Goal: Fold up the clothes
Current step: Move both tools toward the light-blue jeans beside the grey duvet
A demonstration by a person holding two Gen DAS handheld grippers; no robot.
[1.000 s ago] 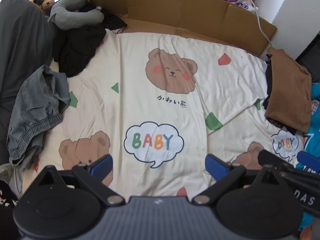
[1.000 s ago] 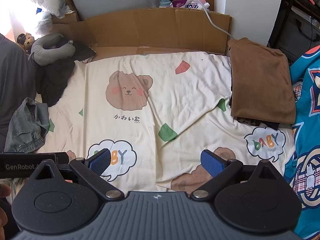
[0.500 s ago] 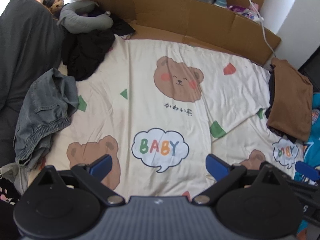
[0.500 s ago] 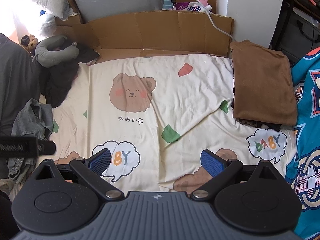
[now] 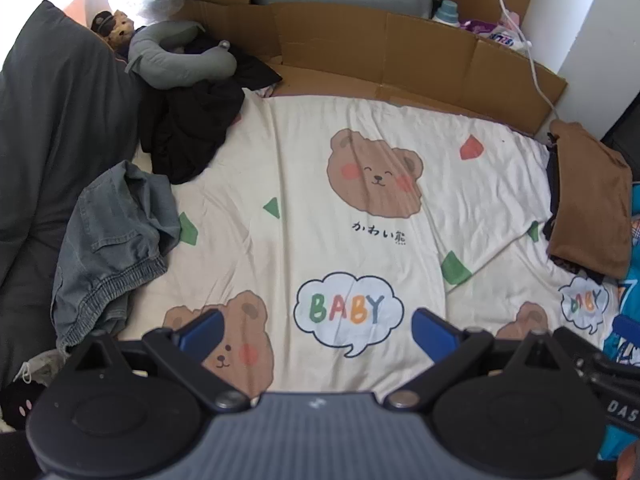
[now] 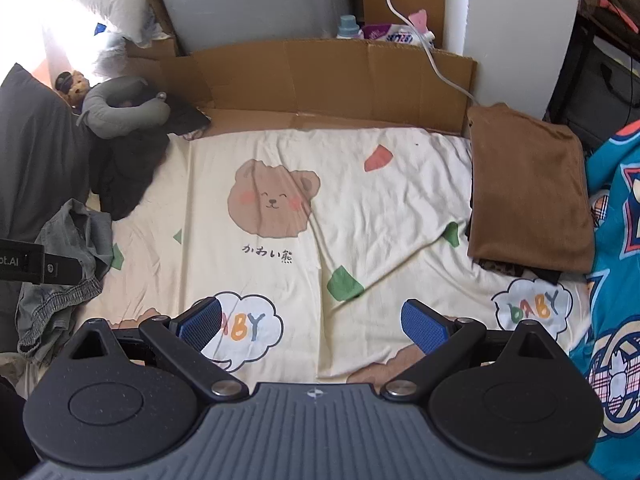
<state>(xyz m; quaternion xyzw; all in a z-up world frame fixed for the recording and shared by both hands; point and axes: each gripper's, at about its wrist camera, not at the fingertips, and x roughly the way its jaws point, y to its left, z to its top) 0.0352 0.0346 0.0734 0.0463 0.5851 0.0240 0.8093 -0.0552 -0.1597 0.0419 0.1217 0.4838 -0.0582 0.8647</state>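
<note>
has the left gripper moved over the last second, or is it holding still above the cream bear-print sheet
Yes. The left gripper has drawn back: the BABY speech bubble sits higher, and more brown cardboard shows.

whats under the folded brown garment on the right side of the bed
Under the folded brown garment dark clothing pokes out at its near and left edges, all resting on the bear-print sheet. How many pieces are stacked there is hidden by the brown one.

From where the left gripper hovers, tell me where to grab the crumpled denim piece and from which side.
Take the denim garment by its gathered elastic hem, which lies along the near edge as a thick ridge on the bear-print sheet. Probably come in from the sheet side with the open left gripper: the dark cushion hems in its far side.
</note>
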